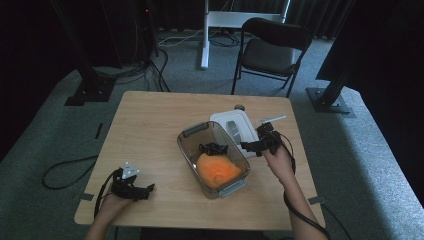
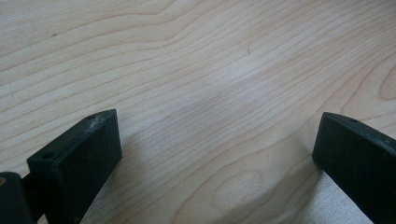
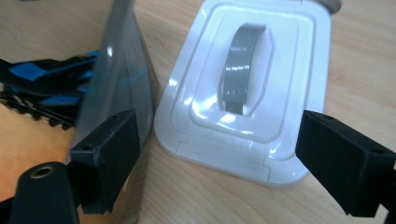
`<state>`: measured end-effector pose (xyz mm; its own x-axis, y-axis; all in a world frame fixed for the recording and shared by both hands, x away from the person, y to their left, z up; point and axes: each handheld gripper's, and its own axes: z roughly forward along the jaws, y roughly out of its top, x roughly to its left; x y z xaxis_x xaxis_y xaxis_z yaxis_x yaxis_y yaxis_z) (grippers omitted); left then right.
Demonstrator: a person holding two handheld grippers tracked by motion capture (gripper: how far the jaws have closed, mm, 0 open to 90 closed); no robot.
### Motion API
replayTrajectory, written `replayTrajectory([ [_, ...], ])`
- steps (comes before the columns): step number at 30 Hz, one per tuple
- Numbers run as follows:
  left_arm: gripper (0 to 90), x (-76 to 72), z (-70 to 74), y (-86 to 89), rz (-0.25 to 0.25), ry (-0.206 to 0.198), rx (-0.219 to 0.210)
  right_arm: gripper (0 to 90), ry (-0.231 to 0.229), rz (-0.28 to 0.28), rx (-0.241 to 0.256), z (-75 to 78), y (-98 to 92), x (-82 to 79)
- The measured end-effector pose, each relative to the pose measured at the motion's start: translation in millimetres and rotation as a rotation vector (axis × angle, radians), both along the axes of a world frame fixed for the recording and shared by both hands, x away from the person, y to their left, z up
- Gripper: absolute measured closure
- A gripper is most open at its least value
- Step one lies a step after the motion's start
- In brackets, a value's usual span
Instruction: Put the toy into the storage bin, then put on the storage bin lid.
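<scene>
Right tongs (image 3: 219,154): jaws wide apart, holding nothing — they hang just over the white lid (image 3: 243,88), one jaw close by the clear box (image 3: 116,93).
Left tongs (image 2: 215,154): jaws apart too, empty, low over the bare table (image 2: 196,60) at the near left.
Lid: lies flat on the table, just right of the box, touching or almost touching it.
How it feels: I think it is light, stiff and smooth — maybe slippery.
Best hold: the dark handle (image 3: 240,70) in the middle, or a thin edge.
Box: holds something orange (image 1: 217,170) and something black (image 1: 213,148).
</scene>
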<state>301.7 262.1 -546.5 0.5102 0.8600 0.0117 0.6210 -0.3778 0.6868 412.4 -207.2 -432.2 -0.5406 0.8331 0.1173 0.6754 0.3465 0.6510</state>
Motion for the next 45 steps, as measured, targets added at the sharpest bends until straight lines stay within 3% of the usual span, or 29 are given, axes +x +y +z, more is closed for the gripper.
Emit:
replayTrajectory([
  [5,1.6,-0.1,0.1,0.2,0.002,-0.001,0.002,12.6,0.019,-0.016,-0.004,-12.1,-5.6,4.6],
  [10,1.6,-0.2,0.1,0.3,0.002,-0.001,0.002,12.0,0.047,-0.038,0.081,-15.6,-13.1,6.7],
  [12,1.6,-0.2,0.0,0.2,0.003,-0.001,0.002,11.9,0.052,-0.072,0.057,-15.8,-12.6,7.0],
  [13,1.6,-0.2,0.1,0.3,0.002,-0.001,0.002,10.2,0.047,-0.073,0.027,-15.9,-11.3,6.8],
  [15,1.6,-0.3,0.0,0.2,0.004,-0.001,0.002,9.8,0.06,-0.058,0.021,-16.9,-10.8,6.9],
  [23,1.6,-0.3,0.1,0.2,0.004,0.0,0.002,9.9,0.1,-0.08,0.044,-26.3,-12.9,13.3],
  [37,1.6,-0.3,0.1,0.3,0.004,0.0,0.002,9.9,0.098,-0.099,0.05,-31.2,-5.0,25.8],
  [45,1.6,-0.3,0.1,0.4,0.004,0.0,0.001,10.0,0.105,-0.102,0.038,-33.0,9.6,40.4],
])
